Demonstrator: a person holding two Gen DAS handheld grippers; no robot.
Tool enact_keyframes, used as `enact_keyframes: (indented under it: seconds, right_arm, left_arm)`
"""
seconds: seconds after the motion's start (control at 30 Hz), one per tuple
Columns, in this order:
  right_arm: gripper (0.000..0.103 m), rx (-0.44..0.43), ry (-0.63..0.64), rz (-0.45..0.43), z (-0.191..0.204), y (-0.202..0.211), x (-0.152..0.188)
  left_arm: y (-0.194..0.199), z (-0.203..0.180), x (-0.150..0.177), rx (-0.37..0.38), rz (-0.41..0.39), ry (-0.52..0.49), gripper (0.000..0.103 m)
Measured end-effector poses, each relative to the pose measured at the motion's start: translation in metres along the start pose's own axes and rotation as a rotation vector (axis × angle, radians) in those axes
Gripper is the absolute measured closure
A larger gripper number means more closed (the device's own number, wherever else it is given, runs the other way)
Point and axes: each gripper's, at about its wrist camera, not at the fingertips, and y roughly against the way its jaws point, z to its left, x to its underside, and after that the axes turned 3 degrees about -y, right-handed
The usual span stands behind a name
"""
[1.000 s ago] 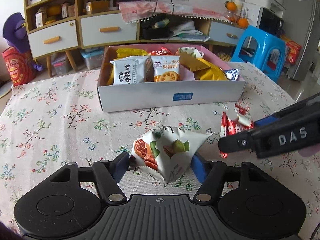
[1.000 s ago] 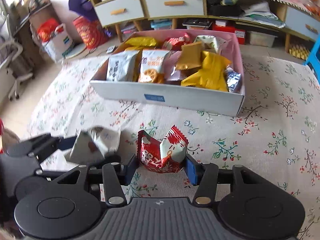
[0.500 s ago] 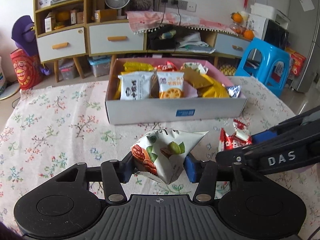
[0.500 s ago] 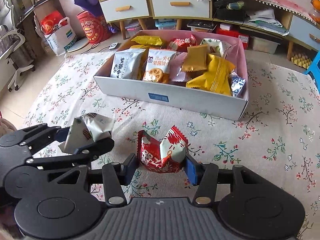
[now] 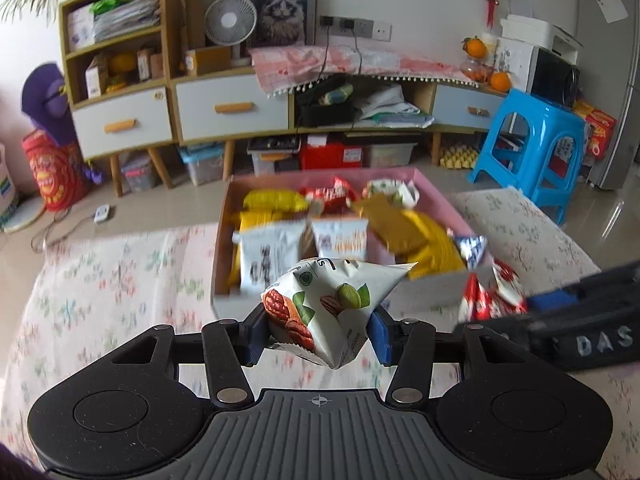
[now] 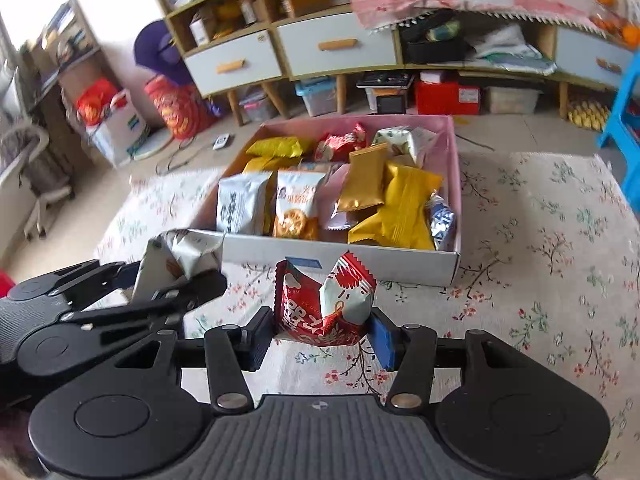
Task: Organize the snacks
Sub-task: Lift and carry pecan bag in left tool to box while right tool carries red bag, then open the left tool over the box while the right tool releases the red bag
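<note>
- The box point(image 5: 336, 304) and the snacks inside it are smeared by motion in the left wrist view; the print on the packets cannot be read.
- The box's near wall is partly hidden behind the nut packet point(image 5: 328, 308).
- The right gripper point(image 5: 532, 312) is seen blurred at the right edge and cut off there.
- In the right wrist view the red packet point(image 6: 324, 300) hides part of the blue label point(image 6: 304, 262).
- The blue stool point(image 6: 624, 120) is cropped by the frame edge.

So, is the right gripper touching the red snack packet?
Touching. The right wrist view shows the right gripper with both pads pressed against the red snack packet.
</note>
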Motion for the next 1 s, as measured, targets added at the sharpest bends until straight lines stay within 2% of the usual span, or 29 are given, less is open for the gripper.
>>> enact_keyframes:
  seconds: [0.13,0.4,0.67,0.77,0.87,1.0]
  right_arm:
    - [0.063,-0.018,-0.041,-0.027,-0.005,0.004,-0.014]
    - [0.063,0.028,-0.098,-0.096,-0.035,-0.011,-0.047]
    - [0.059,-0.024,-0.140,-0.148,-0.060,-0.034,-0.059]
    - [0.053,-0.035,-0.150,-0.158,-0.064,-0.039,-0.060]
    - [0.040,-0.036,-0.162,-0.168,-0.067,-0.040,-0.059]
    - [0.039,-0.041,-0.175,-0.177,-0.070,-0.039,-0.062]
  left_arm:
    - [-0.018,-0.003,-0.021,-0.022,-0.002,-0.009,0.054]
    - [-0.060,-0.006,-0.052,-0.054,-0.007,0.006,0.054]
    - [-0.092,-0.014,-0.061,-0.068,-0.031,-0.031,0.053]
    - [-0.099,-0.014,-0.061,-0.068,-0.054,-0.029,0.049]
    - [-0.102,-0.016,-0.059,-0.076,-0.060,-0.014,0.036]
    - [-0.102,-0.017,-0.057,-0.074,-0.059,-0.022,0.030]
